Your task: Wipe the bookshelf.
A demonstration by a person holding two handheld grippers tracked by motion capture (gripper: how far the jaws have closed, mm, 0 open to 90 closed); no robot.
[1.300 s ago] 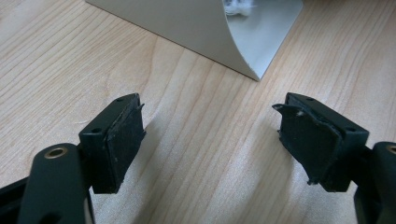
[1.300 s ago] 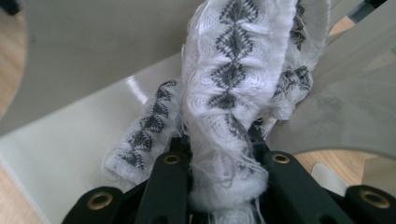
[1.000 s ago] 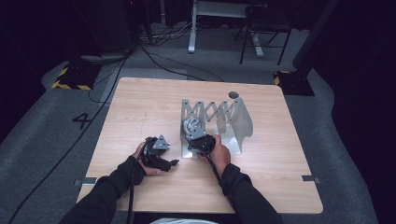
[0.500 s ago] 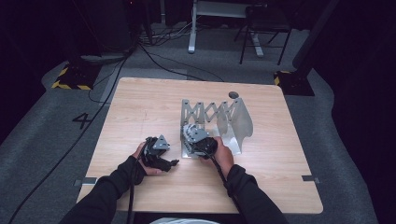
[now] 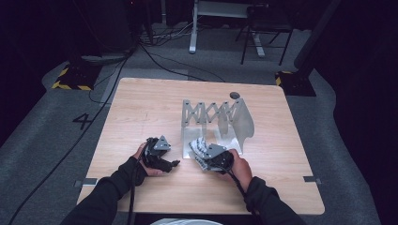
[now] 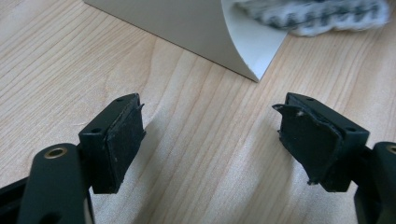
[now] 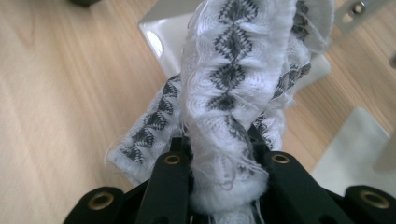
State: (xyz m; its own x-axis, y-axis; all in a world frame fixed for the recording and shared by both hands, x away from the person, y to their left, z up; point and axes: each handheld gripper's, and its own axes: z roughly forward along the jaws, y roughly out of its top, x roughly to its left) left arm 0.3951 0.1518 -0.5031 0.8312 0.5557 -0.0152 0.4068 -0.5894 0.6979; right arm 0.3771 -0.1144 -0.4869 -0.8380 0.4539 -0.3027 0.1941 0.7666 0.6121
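Observation:
A white knitted cloth [image 7: 238, 70] with a grey diamond pattern is bunched between the jaws of my right gripper [image 7: 219, 144], which is shut on it. In the high view that gripper [image 5: 201, 152] lies low over the table with the cloth [image 5: 198, 146] at its tip, just in front of a grey metal scissor rack [image 5: 216, 117]. My left gripper [image 6: 210, 126] rests on the wood with its jaws wide apart and nothing between them. It points at the rack's base corner [image 6: 196, 23], with the cloth [image 6: 317, 16] beyond. From above, the left gripper [image 5: 172, 163] sits left of the right one.
The light wooden table [image 5: 141, 108] stands on grey carpet. A small dark round spot [image 5: 234, 95] lies behind the rack. Cables, a chair and a desk frame are on the floor beyond the table's far edge.
My right hand has moved rightward and toward the front edge, drawing the cloth away from the rack. The left hand has stayed where it was.

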